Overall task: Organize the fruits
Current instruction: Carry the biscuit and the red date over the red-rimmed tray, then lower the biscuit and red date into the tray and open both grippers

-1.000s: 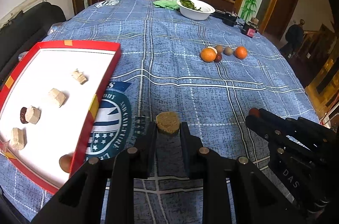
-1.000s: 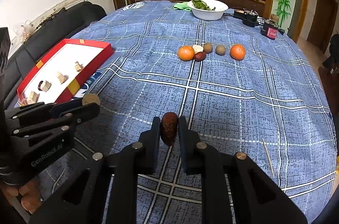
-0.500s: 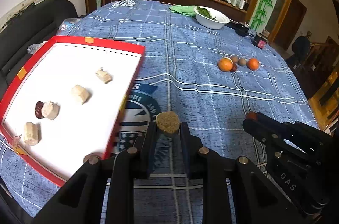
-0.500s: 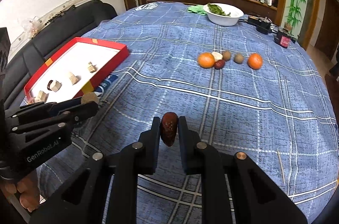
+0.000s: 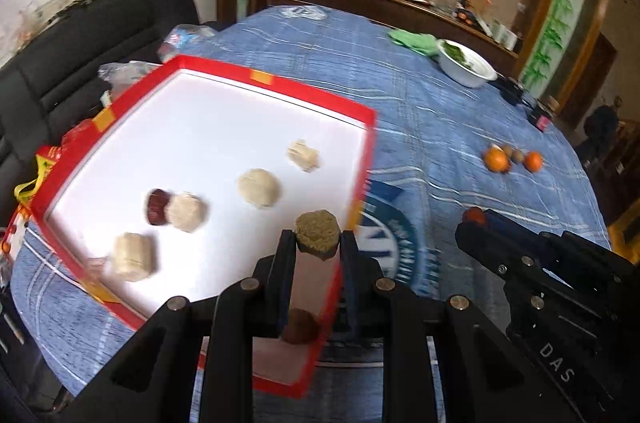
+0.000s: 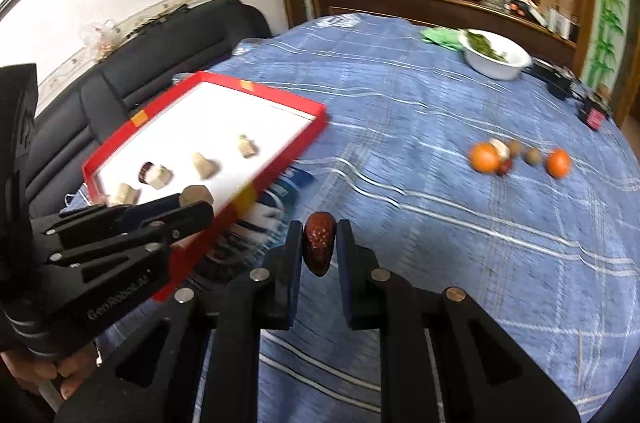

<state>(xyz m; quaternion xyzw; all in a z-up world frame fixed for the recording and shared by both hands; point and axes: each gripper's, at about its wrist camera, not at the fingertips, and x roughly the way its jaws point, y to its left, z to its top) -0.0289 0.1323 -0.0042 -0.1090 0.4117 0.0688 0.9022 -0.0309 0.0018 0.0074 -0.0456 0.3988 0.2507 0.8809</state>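
Observation:
My left gripper point(image 5: 317, 237) is shut on a round tan, rough-skinned fruit point(image 5: 317, 233) and hangs over the near right corner of the red-rimmed white tray point(image 5: 312, 91). Several pale pieces point(image 5: 259, 188) and a dark red date point(image 5: 157, 206) lie in the tray. A small brown fruit point(image 5: 301, 325) sits by the tray's near rim, under the fingers. My right gripper point(image 6: 319, 239) is shut on a wrinkled dark red date point(image 6: 318, 248), above the blue cloth right of the tray point(image 6: 304, 101). The left gripper point(image 6: 192, 209) shows at the left of the right wrist view.
Two oranges point(image 6: 485, 156) point(image 6: 558, 163) with small brown fruits and a date sit in a row on the blue checked tablecloth point(image 6: 400, 127). A white bowl of greens point(image 6: 494, 54) stands at the far side. A black sofa point(image 6: 168, 55) lies beyond the tray.
Both grippers have swung left with their fruits. The tray has come closer, and the left gripper now hangs over its corner instead of over the cloth.

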